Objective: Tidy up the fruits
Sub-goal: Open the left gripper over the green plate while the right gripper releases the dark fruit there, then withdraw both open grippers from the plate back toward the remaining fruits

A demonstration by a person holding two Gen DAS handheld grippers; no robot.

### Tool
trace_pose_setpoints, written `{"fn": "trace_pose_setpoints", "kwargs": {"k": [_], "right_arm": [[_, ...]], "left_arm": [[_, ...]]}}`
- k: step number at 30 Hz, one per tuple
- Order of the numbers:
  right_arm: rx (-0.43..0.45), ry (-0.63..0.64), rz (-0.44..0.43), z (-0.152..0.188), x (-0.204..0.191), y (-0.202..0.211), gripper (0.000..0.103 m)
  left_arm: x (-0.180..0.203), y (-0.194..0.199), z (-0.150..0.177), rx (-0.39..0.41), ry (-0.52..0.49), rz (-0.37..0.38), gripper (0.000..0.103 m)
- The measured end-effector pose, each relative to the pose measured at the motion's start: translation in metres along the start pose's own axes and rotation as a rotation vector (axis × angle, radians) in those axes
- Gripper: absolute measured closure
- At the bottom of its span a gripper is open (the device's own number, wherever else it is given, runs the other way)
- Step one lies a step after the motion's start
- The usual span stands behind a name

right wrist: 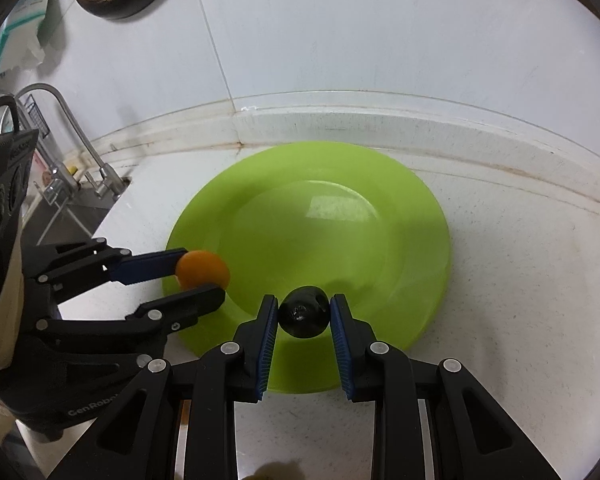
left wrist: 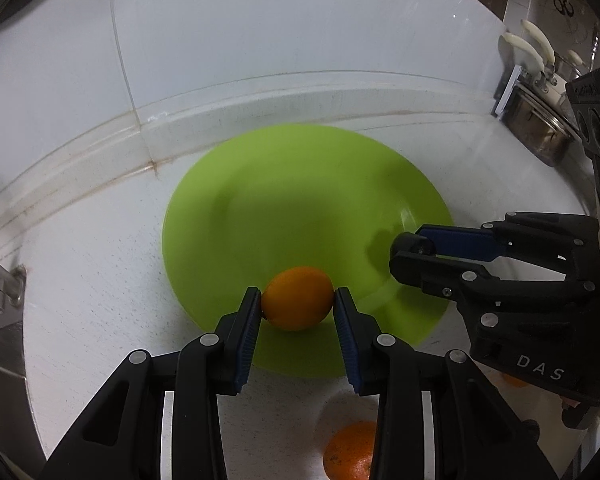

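Two claws, one green plate [right wrist: 400,200] and three fruits are seen on a white counter [right wrist: 520,280]. An orange fruit [left wrist: 298,298] is pinched by the left claw [left wrist: 298,300] above the plate's 6 o'clock rim; a dark fruit [right wrist: 304,316] is pinched by the right claw [right wrist: 304,316] likewise. Another orange [left wrist: 348,452] is left on the counter below. The plate's middle is kept bare. Both claws are angled downward.

Left claw holding an orange fruit over the green plate

The left claw [left wrist: 296,300] grips a small orange fruit [left wrist: 298,298] between its blue pads [left wrist: 249,336] above the near rim of the green plate [left wrist: 292,208], which sits on the white speckled table [left wrist: 100,300] close to its back edge by the tiled wall. The right claw [left wrist: 410,250] reaches in over the plate's right rim. Another orange fruit [left wrist: 350,452] lies on the table nearer the front edge.
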State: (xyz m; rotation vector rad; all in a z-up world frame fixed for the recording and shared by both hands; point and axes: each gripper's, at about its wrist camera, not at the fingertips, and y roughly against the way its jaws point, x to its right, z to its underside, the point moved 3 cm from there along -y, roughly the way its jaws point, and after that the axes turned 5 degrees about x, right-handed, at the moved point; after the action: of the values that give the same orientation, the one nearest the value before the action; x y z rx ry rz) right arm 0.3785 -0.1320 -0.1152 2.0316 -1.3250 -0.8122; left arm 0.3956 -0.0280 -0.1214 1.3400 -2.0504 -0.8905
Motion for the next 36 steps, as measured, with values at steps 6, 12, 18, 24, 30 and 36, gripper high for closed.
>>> {"fn": "trace_pose_setpoints", "kwargs": {"k": [6,12,18,24,30,36], "right_arm": [[0.026,0.000,0.030,0.001,0.004,0.010,0.074],[0.102,0.013,0.053,0.007,-0.001,0.045,0.068],[0.193,0.053,0.058,0.020,-0.017,0.093,0.060],[0.240,0.086,0.034,0.036,-0.042,0.130,0.054],[0.266,0.125,0.025,0.056,-0.066,0.154,0.052],[0.277,0.147,0.011,0.076,-0.082,0.166,0.048]], "left_arm": [[-0.003,0.021,0.001,0.045,0.018,-0.031,0.053],[0.005,0.067,0.011,0.101,0.003,-0.084,0.046],[0.019,0.114,0.028,0.163,-0.003,-0.089,0.041],[0.025,0.155,0.050,0.221,0.018,-0.106,0.033],[0.029,0.187,0.078,0.273,0.005,-0.154,0.026],[0.030,0.197,0.105,0.277,-0.003,-0.164,0.024]]}}
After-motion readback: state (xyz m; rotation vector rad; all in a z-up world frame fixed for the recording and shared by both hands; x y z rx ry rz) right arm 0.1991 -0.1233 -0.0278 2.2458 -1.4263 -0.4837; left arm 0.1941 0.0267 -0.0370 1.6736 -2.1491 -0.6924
